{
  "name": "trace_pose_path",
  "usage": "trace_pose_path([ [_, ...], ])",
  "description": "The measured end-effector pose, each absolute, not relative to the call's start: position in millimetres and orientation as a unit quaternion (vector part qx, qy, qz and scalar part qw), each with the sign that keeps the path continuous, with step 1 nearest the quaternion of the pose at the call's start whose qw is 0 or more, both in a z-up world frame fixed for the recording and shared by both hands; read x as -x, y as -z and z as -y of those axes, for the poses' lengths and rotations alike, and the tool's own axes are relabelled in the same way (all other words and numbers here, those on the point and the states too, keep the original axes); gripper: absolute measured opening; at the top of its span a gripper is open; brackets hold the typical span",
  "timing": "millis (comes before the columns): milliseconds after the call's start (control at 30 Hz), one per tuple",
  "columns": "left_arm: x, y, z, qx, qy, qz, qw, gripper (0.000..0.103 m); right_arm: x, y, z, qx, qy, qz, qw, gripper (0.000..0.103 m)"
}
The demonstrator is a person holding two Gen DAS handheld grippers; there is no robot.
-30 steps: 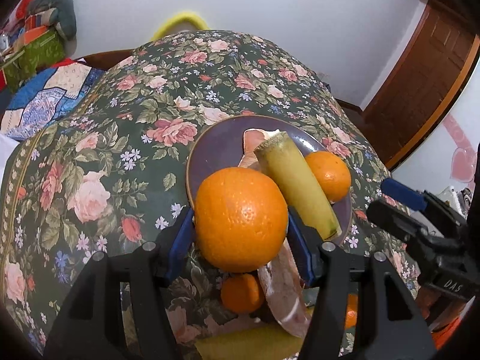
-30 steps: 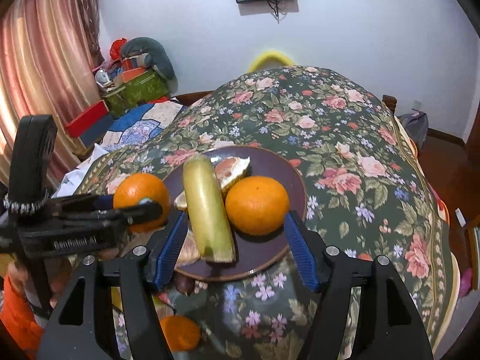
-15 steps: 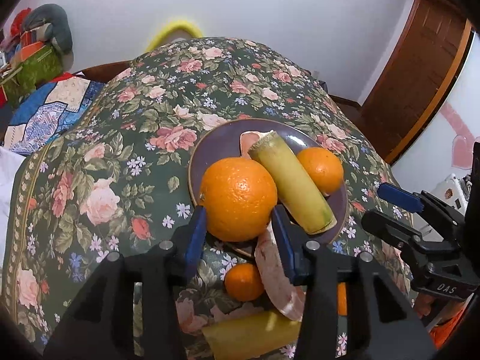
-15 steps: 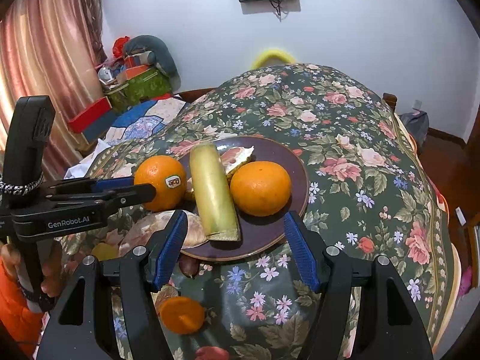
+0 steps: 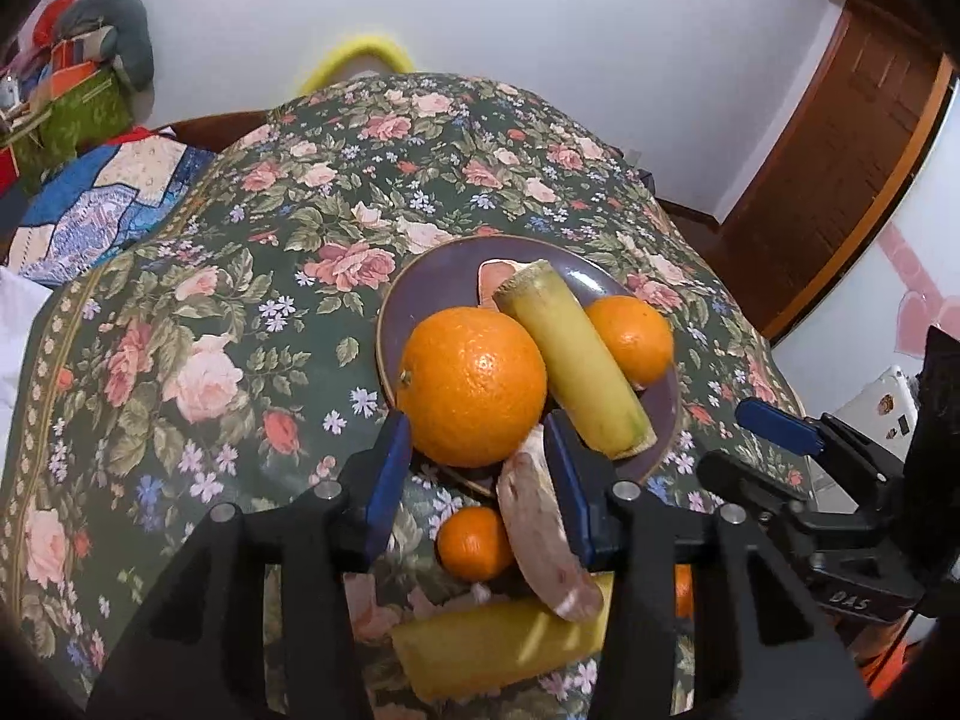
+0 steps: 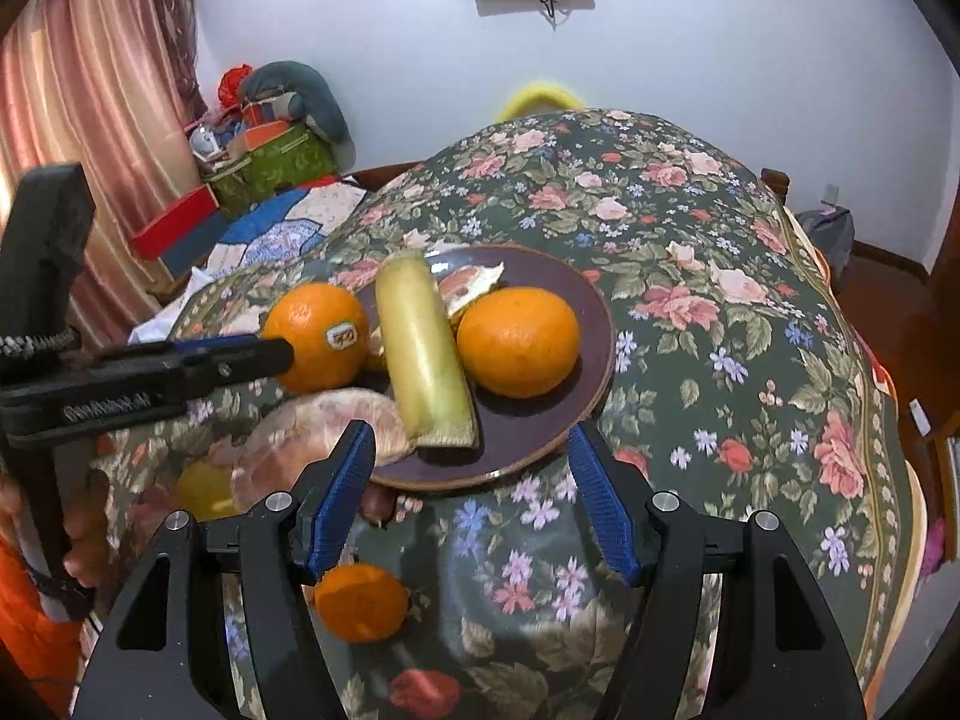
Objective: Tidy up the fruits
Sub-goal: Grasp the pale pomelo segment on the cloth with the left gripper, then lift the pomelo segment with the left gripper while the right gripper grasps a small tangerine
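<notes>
A dark purple plate (image 5: 432, 282) (image 6: 564, 282) sits on the floral tablecloth. On it lie a yellow-green banana piece (image 5: 570, 354) (image 6: 423, 342), an orange (image 5: 633, 336) (image 6: 519, 342), a pomelo segment (image 5: 495, 276) (image 6: 471, 282) and a large orange (image 5: 474, 384) (image 6: 318, 336) at the near left rim. My left gripper (image 5: 480, 480) is open, its jaws just behind the large orange and apart from it. My right gripper (image 6: 471, 498) is open and empty at the plate's near edge.
Off the plate near me lie a small mandarin (image 5: 474, 543) (image 6: 360, 600), a pomelo wedge (image 5: 540, 534) (image 6: 324, 432) leaning on the plate's rim, and another banana piece (image 5: 498, 642). Bedding and boxes (image 6: 264, 156) stand left of the table; a wooden door (image 5: 840, 180) is at right.
My left gripper opened and let go of the large orange, which now rests on the plate's near left rim. The gripper drew back from it. My right gripper pulled back slightly.
</notes>
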State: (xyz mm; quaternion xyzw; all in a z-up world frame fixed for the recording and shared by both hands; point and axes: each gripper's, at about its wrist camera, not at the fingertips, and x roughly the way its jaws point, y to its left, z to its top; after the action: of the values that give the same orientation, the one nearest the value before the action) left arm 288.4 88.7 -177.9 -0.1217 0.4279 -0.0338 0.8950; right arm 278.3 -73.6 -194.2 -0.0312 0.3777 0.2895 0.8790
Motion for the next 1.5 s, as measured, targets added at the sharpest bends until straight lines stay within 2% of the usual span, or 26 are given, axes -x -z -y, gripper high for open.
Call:
trace_pose_path([
  [233, -270, 180, -72, 0.104, 0.046, -0.44, 0.891, 0.047, -264, 199, 77, 0.034, -0.288, -0.386, 0.876, 0.068],
  [700, -278, 201, -43, 0.074, 0.049, -0.456, 0.886, 0.046, -255, 212, 93, 0.025, -0.282, -0.403, 0.87, 0.068],
  [767, -280, 202, -41, 0.064, 0.042, -0.453, 0.888, 0.044, -254, 213, 95, 0.024, -0.282, -0.405, 0.87, 0.068],
  [800, -280, 202, -40, 0.059, 0.036, -0.452, 0.889, 0.038, -254, 214, 95, 0.022, -0.282, -0.406, 0.869, 0.068],
  [833, -279, 202, -40, 0.053, 0.029, -0.451, 0.891, 0.027, -253, 214, 96, 0.02, -0.283, -0.407, 0.868, 0.068],
  [1400, -238, 183, -48, 0.075, 0.04, -0.437, 0.896, 0.023, -228, 222, 76, 0.036, -0.326, -0.412, 0.85, 0.068],
  [1500, -228, 179, -54, 0.077, 0.038, -0.435, 0.896, 0.022, -230, 227, 70, 0.035, -0.333, -0.415, 0.846, 0.061],
])
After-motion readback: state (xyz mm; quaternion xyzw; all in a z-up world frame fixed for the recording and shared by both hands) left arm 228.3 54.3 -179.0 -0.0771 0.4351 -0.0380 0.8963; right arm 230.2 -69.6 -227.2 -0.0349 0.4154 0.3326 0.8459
